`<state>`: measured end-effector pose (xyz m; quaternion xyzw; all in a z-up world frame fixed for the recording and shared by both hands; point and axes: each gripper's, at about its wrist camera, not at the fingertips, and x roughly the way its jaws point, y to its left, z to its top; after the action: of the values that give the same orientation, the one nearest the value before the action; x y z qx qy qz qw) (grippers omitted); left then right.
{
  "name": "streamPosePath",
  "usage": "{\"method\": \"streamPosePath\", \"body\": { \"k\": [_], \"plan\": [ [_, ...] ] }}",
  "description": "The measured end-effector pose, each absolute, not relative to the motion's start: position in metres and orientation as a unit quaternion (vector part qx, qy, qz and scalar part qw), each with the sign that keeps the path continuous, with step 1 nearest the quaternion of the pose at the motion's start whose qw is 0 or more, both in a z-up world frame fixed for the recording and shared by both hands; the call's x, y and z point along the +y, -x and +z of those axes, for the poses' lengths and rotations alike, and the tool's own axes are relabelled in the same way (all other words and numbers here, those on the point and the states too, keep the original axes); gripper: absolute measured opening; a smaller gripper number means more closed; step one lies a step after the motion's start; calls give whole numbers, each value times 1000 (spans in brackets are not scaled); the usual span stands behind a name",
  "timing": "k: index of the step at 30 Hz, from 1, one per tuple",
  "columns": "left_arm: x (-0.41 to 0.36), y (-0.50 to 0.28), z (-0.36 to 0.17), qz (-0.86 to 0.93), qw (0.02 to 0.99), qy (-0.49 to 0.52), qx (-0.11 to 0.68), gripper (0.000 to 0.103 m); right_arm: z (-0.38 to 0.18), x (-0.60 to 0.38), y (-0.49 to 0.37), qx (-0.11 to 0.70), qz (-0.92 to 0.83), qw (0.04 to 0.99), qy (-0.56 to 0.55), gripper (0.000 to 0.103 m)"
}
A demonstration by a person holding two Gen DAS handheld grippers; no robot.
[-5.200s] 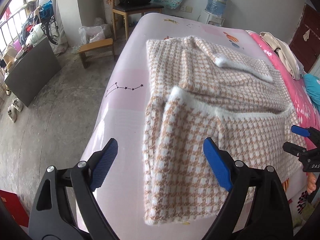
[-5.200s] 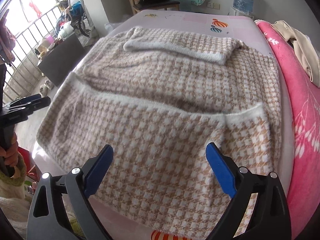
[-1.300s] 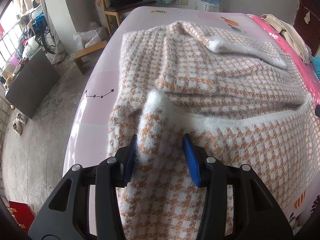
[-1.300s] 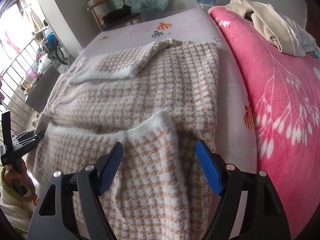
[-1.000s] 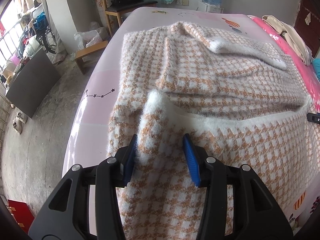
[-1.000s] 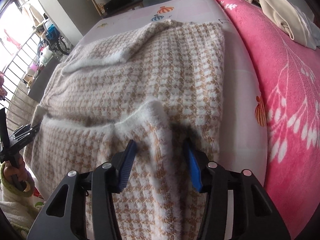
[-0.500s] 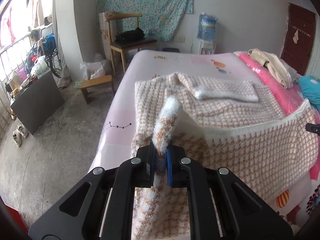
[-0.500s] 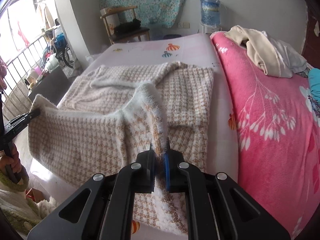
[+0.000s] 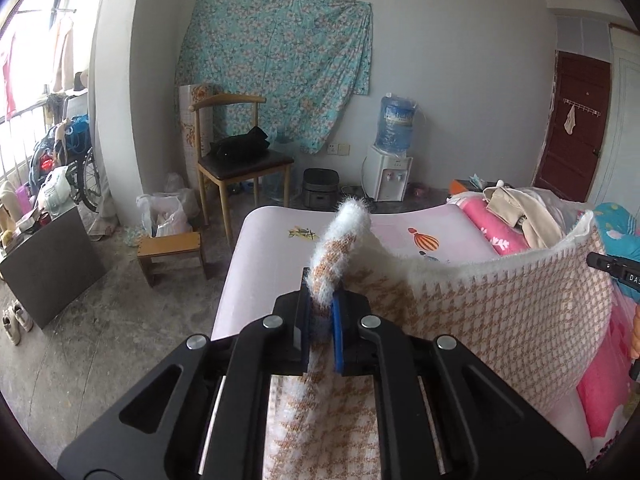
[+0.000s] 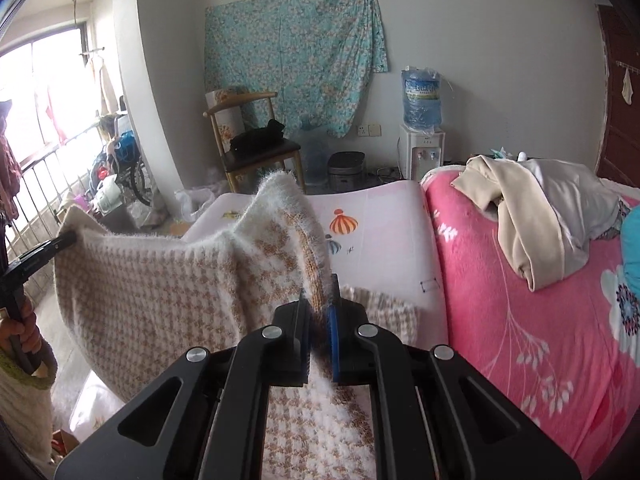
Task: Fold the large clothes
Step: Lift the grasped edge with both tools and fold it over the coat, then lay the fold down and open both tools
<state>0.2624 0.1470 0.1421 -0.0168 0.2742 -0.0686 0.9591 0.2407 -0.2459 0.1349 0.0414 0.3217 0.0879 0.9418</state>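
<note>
A fuzzy tan-and-white houndstooth garment [image 9: 500, 312] hangs lifted off the bed, stretched between both grippers. My left gripper [image 9: 321, 320] is shut on its white-trimmed left corner, which sticks up above the blue pads. My right gripper [image 10: 319, 320] is shut on the opposite corner of the garment [image 10: 160, 280]. Each view catches the other gripper at the far end of the raised edge: the right gripper [image 9: 612, 268] at the right border, the left gripper [image 10: 40, 252] with a hand at the left border. The garment's lower part drapes toward me, hiding the bed beneath.
The bed's pale pink sheet [image 9: 272, 224] lies ahead, a pink flowered blanket [image 10: 520, 300] with a beige clothes pile [image 10: 532, 204] to the right. Beyond stand a wooden chair [image 9: 236, 160], a small stool [image 9: 170, 250], a water dispenser [image 9: 392, 152] and a dark board [image 9: 48, 264] on the concrete floor.
Both grippers closed on the garment's near corners and rose, lifting that edge off the bed. The views tilted up from the bed surface to the far wall.
</note>
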Motion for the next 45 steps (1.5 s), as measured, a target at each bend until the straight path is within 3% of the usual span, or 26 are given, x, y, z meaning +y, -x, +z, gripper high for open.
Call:
{"method": "streamPosePath", "body": {
  "k": [5,7,9,13,16,19,22,25,27,32,34,38,42,45],
  "plan": [
    [143,-374,88,-81,922,45,376,10,82,-256,-326,384,68,919,-60,8],
    [141,-405,49,-74,901,50,424,18,46,-258,-351,430,42,900,-57,24],
    [142,-420,16,-45,888,38,457,21,18,-260,-364,463,8,885,-46,31],
    [156,-409,18,-57,894,77,437,23,12,-263,-361,458,7,887,-57,31],
    [143,-402,29,-100,902,76,413,36,18,-247,-366,449,70,887,-76,31],
    [124,-418,9,-113,885,61,448,42,6,-224,-386,466,107,874,-80,31],
    [137,-437,-32,-70,855,77,509,42,-21,-233,-402,499,91,855,-112,34],
    [174,-428,-35,-68,847,154,504,37,-19,-251,-394,502,42,855,-127,37],
    [189,-413,-21,-36,860,149,487,43,-7,-258,-381,487,-6,869,-83,37],
    [183,-356,27,-80,890,122,432,43,26,-252,-339,461,3,885,-59,38],
    [156,-332,38,-131,891,92,424,49,35,-227,-316,451,72,888,-55,48],
    [103,-293,21,-174,879,31,443,51,26,-165,-281,458,170,872,-10,53],
    [91,-291,-36,-128,863,16,489,56,-28,-136,-281,510,164,844,28,56],
    [93,-275,-22,-122,878,4,462,55,-16,-134,-276,512,144,847,25,56]
  ]
}}
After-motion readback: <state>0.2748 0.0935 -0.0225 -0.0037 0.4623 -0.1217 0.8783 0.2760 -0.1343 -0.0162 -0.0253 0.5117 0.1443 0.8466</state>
